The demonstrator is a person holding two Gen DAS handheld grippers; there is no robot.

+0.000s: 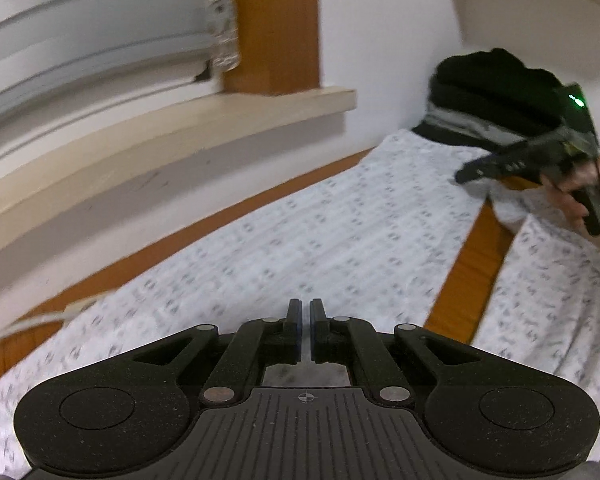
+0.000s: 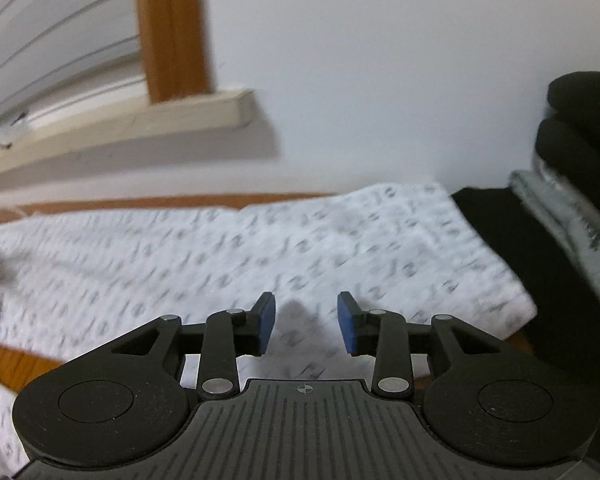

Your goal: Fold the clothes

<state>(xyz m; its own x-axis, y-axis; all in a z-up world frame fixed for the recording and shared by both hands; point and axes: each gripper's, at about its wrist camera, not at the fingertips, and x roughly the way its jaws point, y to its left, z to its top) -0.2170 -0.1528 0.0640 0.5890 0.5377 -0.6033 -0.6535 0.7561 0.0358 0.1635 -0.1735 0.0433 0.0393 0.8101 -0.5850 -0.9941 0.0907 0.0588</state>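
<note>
A white garment with a small grey print (image 1: 340,232) lies spread on a wooden table (image 1: 472,264); bare wood shows in a strip between two of its parts. My left gripper (image 1: 305,308) hovers low over the near part, its jaws shut with only a sliver between them and no cloth seen in them. In the left wrist view my right gripper (image 1: 465,175), held by a person's hand (image 1: 572,192), hangs over the garment's far right part. In its own view the right gripper (image 2: 306,312) is open above the printed cloth (image 2: 260,256), nothing between its blue pads (image 2: 267,320).
A stack of folded black and grey clothes (image 1: 496,92) (image 2: 580,200) sits at the back right against the white wall. A window sill (image 1: 180,120) juts out above the table's far edge. A white cable (image 1: 40,320) lies at the left.
</note>
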